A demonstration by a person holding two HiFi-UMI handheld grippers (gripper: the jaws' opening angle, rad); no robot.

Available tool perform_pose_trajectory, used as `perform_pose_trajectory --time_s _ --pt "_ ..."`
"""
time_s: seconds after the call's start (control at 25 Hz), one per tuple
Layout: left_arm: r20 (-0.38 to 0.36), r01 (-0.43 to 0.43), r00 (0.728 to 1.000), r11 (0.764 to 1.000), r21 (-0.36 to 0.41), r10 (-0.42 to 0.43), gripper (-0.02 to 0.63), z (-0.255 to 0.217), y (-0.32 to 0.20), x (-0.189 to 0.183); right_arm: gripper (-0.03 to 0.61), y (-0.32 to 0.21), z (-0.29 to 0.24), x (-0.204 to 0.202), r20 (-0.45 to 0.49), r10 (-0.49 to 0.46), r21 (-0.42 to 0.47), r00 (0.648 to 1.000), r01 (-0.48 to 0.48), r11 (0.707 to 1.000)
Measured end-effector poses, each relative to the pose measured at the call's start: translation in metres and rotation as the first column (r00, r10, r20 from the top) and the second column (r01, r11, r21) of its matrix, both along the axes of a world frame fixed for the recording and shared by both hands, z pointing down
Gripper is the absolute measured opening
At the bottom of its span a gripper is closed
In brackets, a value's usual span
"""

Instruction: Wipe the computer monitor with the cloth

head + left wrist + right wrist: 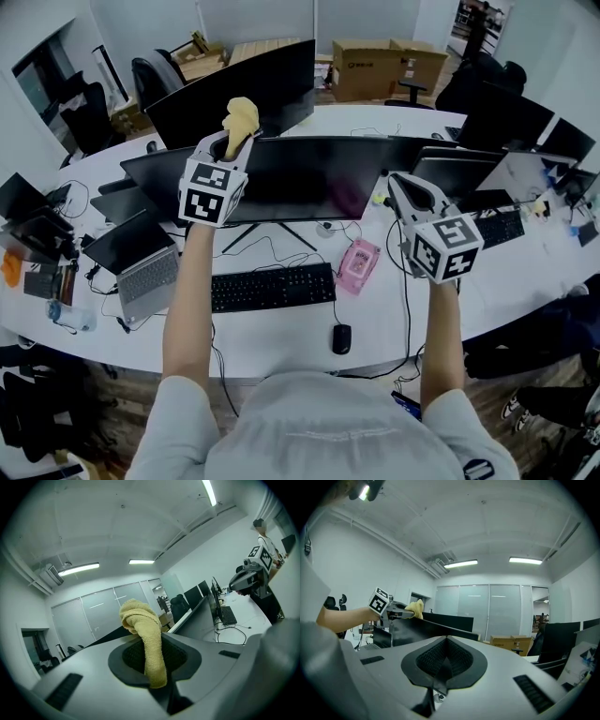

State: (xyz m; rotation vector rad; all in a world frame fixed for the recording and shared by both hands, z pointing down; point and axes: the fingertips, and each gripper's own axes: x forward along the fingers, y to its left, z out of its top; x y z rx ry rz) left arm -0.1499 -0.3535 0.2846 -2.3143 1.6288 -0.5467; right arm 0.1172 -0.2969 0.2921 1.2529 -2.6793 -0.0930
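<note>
White office desk, with the cloth raised at the monitor's top edge.
The left gripper pinched a yellow cloth at about 11 o'clock of the black monitor; the right gripper, clenched on nothing, hung at its 3 o'clock. Only a narrow strip seemed to be gripped, so a hard wipe might pull the cloth free, or the bare jaw tips might scratch the screen.

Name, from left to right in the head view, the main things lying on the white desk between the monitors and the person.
Open laptop → black keyboard → pink object → second keyboard.
</note>
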Motion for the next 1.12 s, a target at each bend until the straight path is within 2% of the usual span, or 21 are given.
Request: perform_pose_trajectory --time_s 0.76,1.12 --pt "0.020 -0.080 0.997 0.997 0.006 0.080 0.068 -0.003 -0.015 0.096 0.026 -0.009 0.006 0.067 0.022 0.054 -0.014 0.998 -0.054 0.998" --pt "-0.008 -0.091 0.996 0.996 0.013 0.091 0.067 -0.003 -0.019 0.135 0.026 -0.010 0.020 0.090 0.051 0.072 -0.034 0.996 -0.071 0.997"
